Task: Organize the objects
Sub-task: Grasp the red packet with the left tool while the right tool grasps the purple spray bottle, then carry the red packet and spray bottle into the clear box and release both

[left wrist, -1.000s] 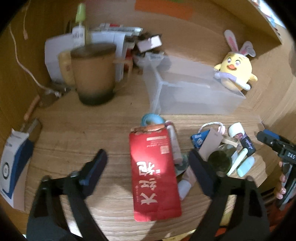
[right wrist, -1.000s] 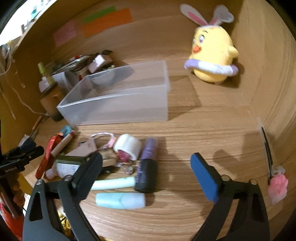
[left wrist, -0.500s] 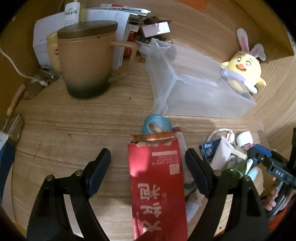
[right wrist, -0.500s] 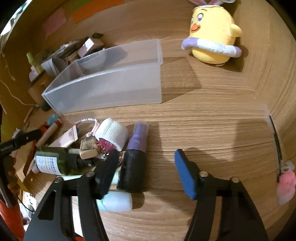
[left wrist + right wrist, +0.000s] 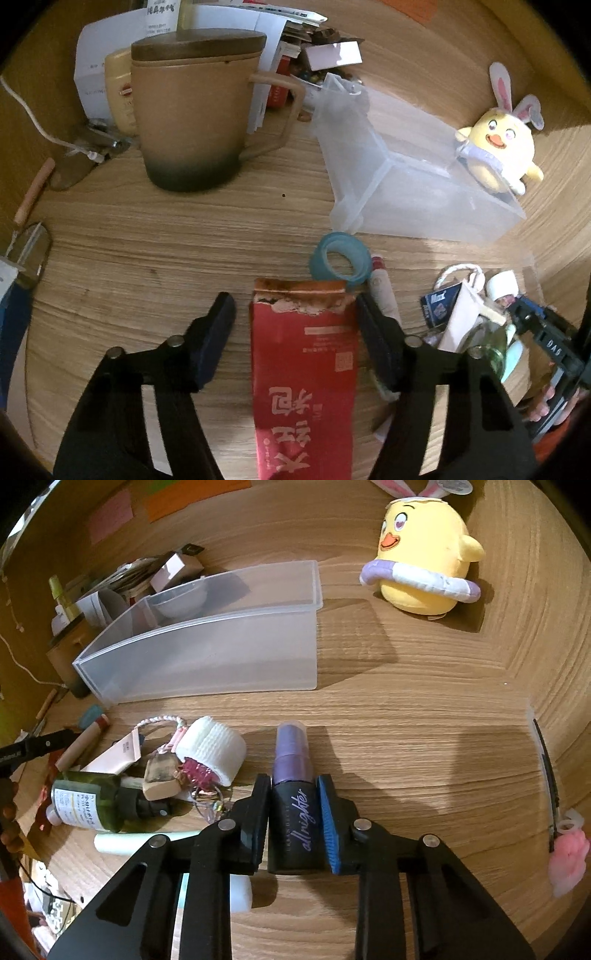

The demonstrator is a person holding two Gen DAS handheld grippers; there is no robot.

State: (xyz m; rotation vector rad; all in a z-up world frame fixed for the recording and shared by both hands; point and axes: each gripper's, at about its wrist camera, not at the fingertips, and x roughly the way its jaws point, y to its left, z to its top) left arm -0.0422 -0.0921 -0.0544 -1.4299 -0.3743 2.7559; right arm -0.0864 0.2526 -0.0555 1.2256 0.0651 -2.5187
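The right gripper (image 5: 293, 812) has its two jaws closing on a dark spray bottle (image 5: 293, 808) with a purple cap. Both pads touch the bottle's sides. The bottle lies flat on the wooden table (image 5: 424, 738), and its cap points away from the gripper. Its bottom end sits back between the fingers.

Just left of this gripper is a pile of small things. A green bottle (image 5: 92, 805) lies on its side there, next to a white roll (image 5: 210, 749). A pale tube (image 5: 122, 843) is partly hidden under the gripper's left finger. Ahead of the gripper stands a clear plastic bin (image 5: 207, 657). Past it, to the right, sits a yellow chick toy (image 5: 424, 561); the picture cuts off its ears.

The left gripper (image 5: 295, 332) has its jaws closing around a red packet (image 5: 303, 369). The right pad is at the packet's edge, but there is a gap at the left pad. The packet's near end runs off the bottom of the picture. A blue tape roll (image 5: 341, 258) lies just past the packet. A brown mug (image 5: 192, 110) with a lid stands further ahead to the left.
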